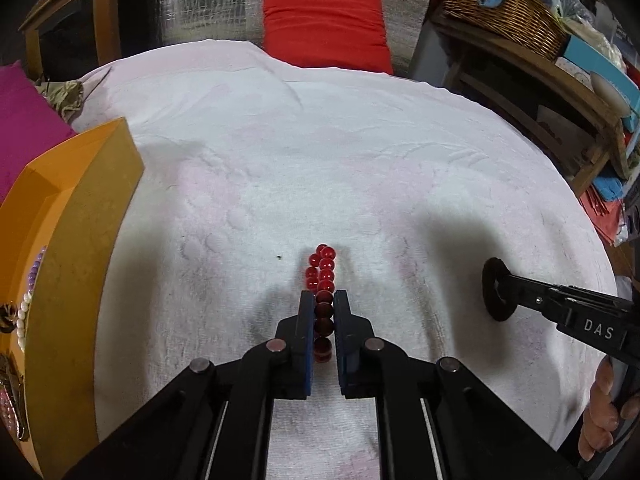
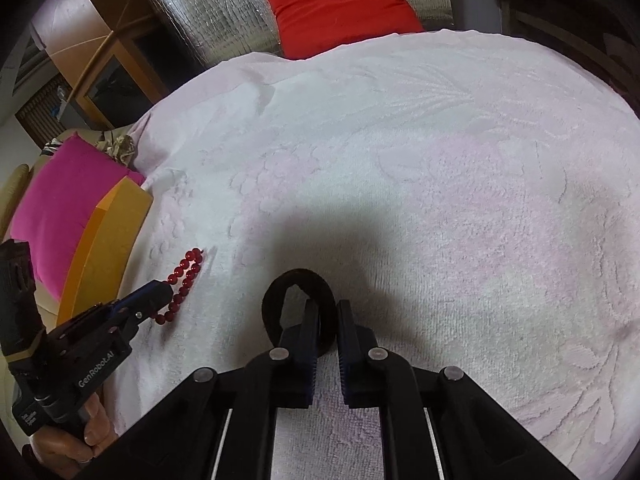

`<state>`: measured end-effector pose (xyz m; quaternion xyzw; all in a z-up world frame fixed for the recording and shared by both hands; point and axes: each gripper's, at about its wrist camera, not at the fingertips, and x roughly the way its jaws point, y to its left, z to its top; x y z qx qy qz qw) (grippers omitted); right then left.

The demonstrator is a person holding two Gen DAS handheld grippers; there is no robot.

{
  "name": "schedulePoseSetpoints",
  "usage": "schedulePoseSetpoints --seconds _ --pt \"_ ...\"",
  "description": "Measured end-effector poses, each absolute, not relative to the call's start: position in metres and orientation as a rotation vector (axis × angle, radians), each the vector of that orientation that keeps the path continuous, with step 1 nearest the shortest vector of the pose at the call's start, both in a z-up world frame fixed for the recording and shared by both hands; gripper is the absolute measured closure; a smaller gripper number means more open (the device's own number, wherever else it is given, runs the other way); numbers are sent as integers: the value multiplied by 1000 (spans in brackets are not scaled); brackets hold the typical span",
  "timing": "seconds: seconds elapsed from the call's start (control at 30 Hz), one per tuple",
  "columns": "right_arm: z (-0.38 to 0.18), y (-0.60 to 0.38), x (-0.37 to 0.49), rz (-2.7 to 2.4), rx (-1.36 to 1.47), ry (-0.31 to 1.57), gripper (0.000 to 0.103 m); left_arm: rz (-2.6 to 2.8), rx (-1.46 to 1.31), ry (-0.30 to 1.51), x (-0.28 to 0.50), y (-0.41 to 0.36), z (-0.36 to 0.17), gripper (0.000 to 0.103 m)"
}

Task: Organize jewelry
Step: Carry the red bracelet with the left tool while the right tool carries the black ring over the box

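The left hand-held gripper [image 1: 323, 300] is clenched on a red bead bracelet [image 1: 322, 276], its blue pads pressing a doubled strand of glossy round beads from either side. The far loop of the bracelet pokes out past the fingertips and lies on the white towel [image 1: 360, 140]; the near beads sit in shadow between the jaws. Seen from the right wrist view, the same bracelet [image 2: 182, 286] lies just right of the orange box [image 2: 108, 240], with the left hand-held gripper [image 2: 160, 294] biting it from the box side.

The right hand-held gripper [image 2: 328, 308] is clenched on a black ring-shaped bangle [image 2: 276, 296], gripping the right side of its rim, so the hoop stands tilted on the towel. From the left wrist view the bangle [image 1: 489, 292] sits well to the right of the bracelet, held by the right hand-held gripper [image 1: 500, 282].

The orange box [image 1: 80, 240] stands at the towel's left edge, left of the bracelet, and holds a pearl strand [image 1: 23, 316] and purple beads [image 1: 36, 270] against its inner wall. A red cushion [image 1: 326, 24] lies beyond the towel's far edge, and a wicker basket [image 1: 508, 16] stands to its right.
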<state>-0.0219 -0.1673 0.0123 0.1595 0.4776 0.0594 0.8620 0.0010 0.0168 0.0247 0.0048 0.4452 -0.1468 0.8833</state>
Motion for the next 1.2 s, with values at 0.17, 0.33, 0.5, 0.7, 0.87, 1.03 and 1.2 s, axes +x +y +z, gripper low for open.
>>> schedulePoseSetpoints --seconds 0.17,0.33,0.5,0.7,0.87,1.03,1.2 --pt "10 -166 -23 123 338 1012 93 -297 12 975 7 14 15 93" --pt "9 -169 -24 121 346 1012 93 -301 -2 958 7 14 16 93" --pt "12 -168 -25 120 346 997 93 -301 -3 887 0 15 31 94" --pt "26 -162 -25 154 345 941 93 -316 -79 768 -20 35 73 94" --pt "46 -144 -23 190 303 904 93 -312 -135 656 -51 64 116 94" --pt "70 -99 -2 298 271 900 93 -251 -174 549 -77 105 155 94" --pt "97 -32 22 423 222 891 93 -66 -142 505 -72 161 177 94"
